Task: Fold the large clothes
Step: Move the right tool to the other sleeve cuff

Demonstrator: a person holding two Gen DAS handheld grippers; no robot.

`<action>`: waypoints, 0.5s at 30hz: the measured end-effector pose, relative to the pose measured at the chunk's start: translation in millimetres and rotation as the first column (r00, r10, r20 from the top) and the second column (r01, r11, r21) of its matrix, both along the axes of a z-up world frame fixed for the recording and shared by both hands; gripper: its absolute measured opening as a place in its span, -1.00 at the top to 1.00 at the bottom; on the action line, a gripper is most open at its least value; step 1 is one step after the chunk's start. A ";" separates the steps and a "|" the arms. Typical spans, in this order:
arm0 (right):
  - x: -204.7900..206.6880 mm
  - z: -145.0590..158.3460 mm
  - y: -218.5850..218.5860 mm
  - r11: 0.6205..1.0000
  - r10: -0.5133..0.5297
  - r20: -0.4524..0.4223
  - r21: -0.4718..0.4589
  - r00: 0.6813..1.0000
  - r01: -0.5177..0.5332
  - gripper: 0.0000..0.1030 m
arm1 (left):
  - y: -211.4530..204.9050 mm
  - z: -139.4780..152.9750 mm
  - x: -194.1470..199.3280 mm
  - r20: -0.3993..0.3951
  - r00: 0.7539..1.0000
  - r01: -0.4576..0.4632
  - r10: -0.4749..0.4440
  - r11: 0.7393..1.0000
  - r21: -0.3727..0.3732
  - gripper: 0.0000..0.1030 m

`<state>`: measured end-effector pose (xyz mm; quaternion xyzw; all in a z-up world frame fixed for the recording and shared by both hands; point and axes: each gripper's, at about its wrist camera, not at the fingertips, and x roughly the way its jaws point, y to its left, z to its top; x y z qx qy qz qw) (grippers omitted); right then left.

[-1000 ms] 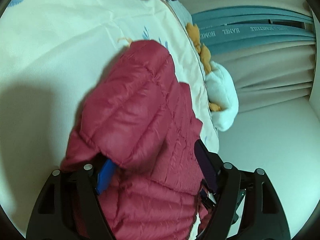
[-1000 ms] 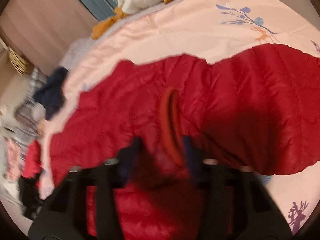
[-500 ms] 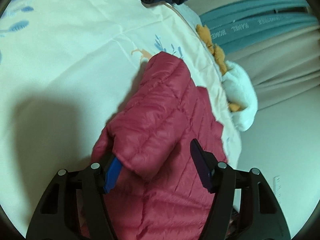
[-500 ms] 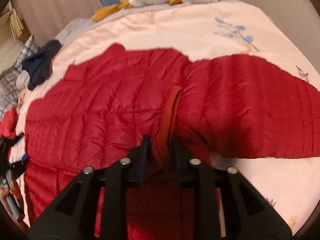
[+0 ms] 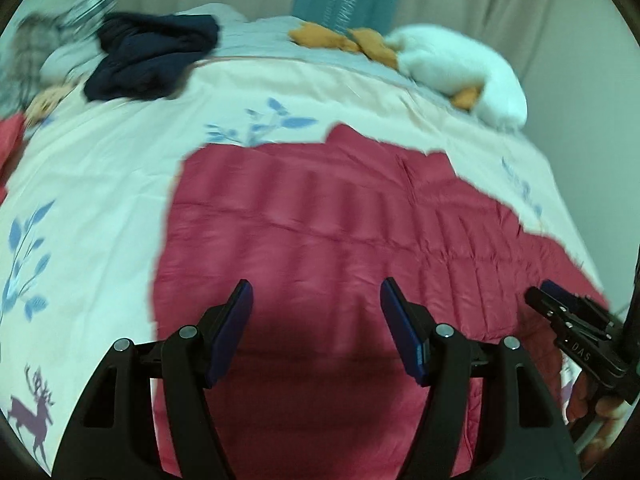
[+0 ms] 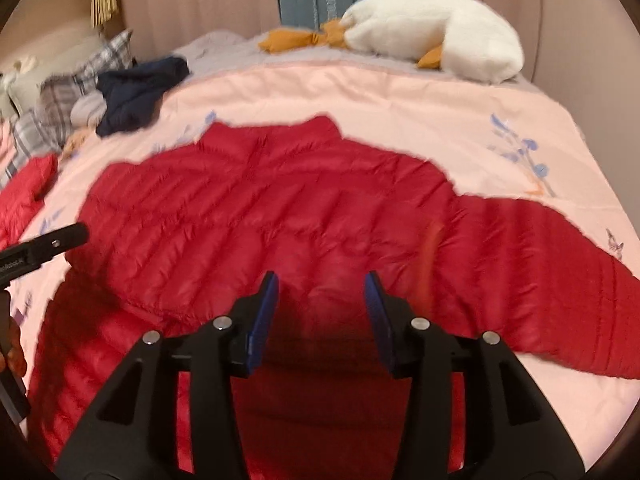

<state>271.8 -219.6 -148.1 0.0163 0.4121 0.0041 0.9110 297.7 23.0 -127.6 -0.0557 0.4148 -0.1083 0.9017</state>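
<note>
Red puffy jacket (image 6: 280,216) lies spread flat on the bed (image 6: 400,96), not folded yet. Left gripper (image 5: 316,320) is apart and empty; right gripper (image 6: 320,308) has just been opening, nothing between.

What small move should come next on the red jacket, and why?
Probably reach the right gripper to the sleeve lying out to the right and fold it over the body. Both grippers, left gripper too, are open and empty; the right's jaws have just been opening. The red jacket lies flat on the bedspread.
</note>
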 end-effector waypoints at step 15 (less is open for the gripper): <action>1.1 -18.2 1.8 0.998 -0.055 -0.014 0.006 0.998 0.055 -0.09 | -24.9 -34.6 18.7 -0.107 0.994 -0.015 0.026 0.995 0.103 -0.49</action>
